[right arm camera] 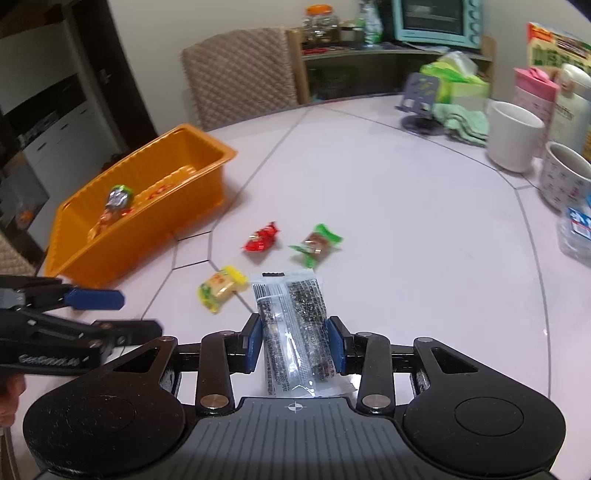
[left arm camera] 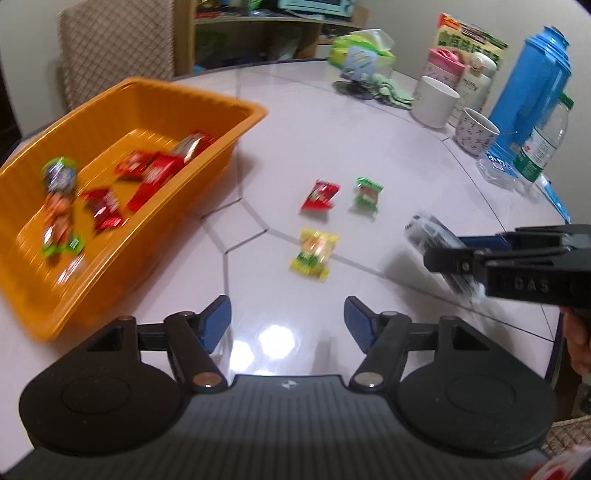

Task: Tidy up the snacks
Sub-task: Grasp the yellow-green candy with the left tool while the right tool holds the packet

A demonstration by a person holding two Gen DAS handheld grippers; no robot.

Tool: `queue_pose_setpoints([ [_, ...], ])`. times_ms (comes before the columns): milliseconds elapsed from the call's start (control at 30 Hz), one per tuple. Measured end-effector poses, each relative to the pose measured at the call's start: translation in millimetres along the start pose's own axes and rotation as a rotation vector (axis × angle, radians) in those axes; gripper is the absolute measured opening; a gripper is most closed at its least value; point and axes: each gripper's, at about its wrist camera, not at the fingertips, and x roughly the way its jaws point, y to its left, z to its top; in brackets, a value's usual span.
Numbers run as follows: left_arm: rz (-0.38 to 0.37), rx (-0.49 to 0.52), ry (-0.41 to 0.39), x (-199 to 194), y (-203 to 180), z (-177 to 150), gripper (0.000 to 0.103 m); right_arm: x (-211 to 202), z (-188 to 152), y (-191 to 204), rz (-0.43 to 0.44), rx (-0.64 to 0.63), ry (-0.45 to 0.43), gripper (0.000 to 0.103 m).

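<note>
Crinkly foil snack packet (right arm camera: 291, 332), ribbed orange bin (right arm camera: 147, 206)

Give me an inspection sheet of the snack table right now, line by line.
Surface: pale tiled table, glossy.
Job's things: orange bin holding wrapped snacks; red snack, green snack and yellow snack loose on the table.
Clutter: white mug, patterned cup, blue flask, green cloth.
Grippers: left hand-held gripper open, empty; right hand-held gripper shut on black-and-clear packet.
Cables: nothing seen.
Surroundings: woven chair, shelf with toaster oven.
</note>
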Motion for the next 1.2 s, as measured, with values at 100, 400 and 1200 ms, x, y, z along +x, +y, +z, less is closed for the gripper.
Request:
queue_pose_setpoints([
  [100,-0.011,0.038,-0.001,15.4,-7.3,11.0,0.054,-4.5,-1.2,-6.7,-0.011,0.026,-0.009,0.038],
  [400,-0.015,0.112,0.013,46.1,-18.9,31.6,0.044,-8.7,-2.1,-17.3,-0.047,0.067,-0.022,0.038],
  [1200,-0.019,0.108,0.049,60.7,-20.7,35.8,0.02,-14.0,-1.3,-19.2,-0.069,0.091,-0.032,0.038],
])
